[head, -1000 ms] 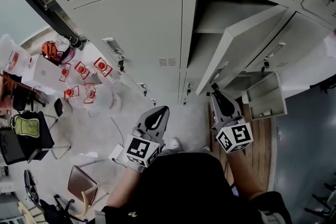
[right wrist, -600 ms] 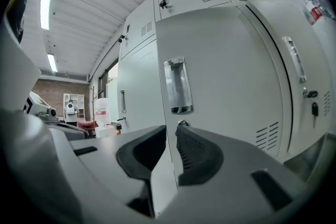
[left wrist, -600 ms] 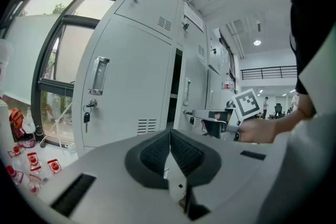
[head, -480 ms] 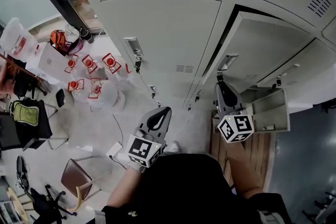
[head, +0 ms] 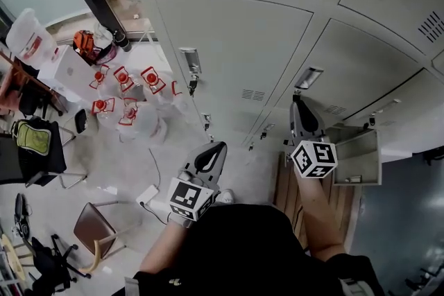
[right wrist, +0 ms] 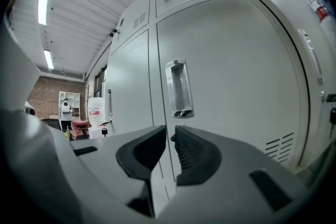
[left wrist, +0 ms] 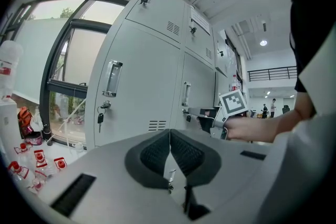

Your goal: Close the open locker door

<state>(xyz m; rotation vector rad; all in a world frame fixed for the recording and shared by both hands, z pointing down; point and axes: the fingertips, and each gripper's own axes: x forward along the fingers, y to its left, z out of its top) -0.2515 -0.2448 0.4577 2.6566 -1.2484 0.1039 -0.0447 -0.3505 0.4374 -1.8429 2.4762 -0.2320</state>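
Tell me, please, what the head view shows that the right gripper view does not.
Only the head view shows the clear plastic bottles with red caps, the yellow-green bag and the left gripper. Only the right gripper view shows the distant red brick wall and the long ceiling light strip. Both show the pale grey metal locker door with its recessed silver handle, and the right gripper, jaws together.

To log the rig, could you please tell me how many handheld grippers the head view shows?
2. The left gripper is at lower centre, back from the lockers; the right gripper is right of centre, its tip by a locker door. None seems hidden.
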